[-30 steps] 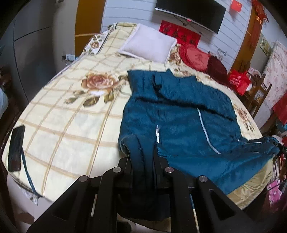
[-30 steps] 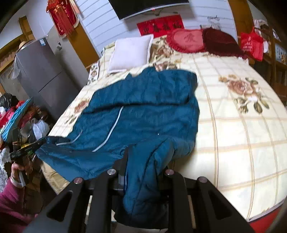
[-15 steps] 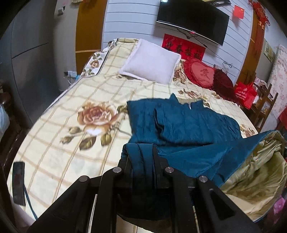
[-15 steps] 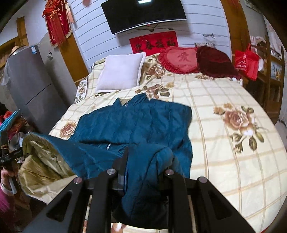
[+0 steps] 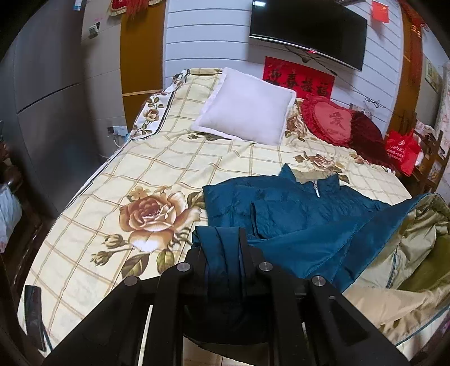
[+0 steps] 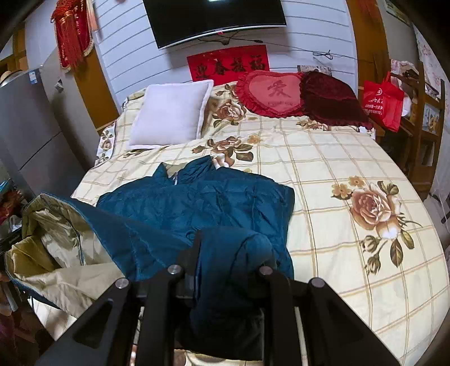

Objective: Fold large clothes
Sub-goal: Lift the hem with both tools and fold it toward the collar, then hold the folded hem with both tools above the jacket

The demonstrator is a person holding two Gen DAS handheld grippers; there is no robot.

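On the near half of the bed, a teal quilted jacket lies spread over the cream checked cover with its rose prints, collar and zip pull pointing toward the head of the bed. Its lower part is lifted off the mattress and turned upward, so the pale olive lining shows along the foot edge, billowing between the two grippers.

The left gripper is clamped tight on a bunched fold of the jacket's hem, the fabric squeezed between its black fingers and hanging down behind them. The right gripper likewise grips a thicker wad of the same teal cloth at the other bottom corner, its jaws nearly together around it.

At the head of the bed rests a white pillow, with a red heart-shaped cushion beside it and a dark maroon cushion touching that one. A black television hangs on the wall above, over a red banner. A red bag hangs by the far right corner.
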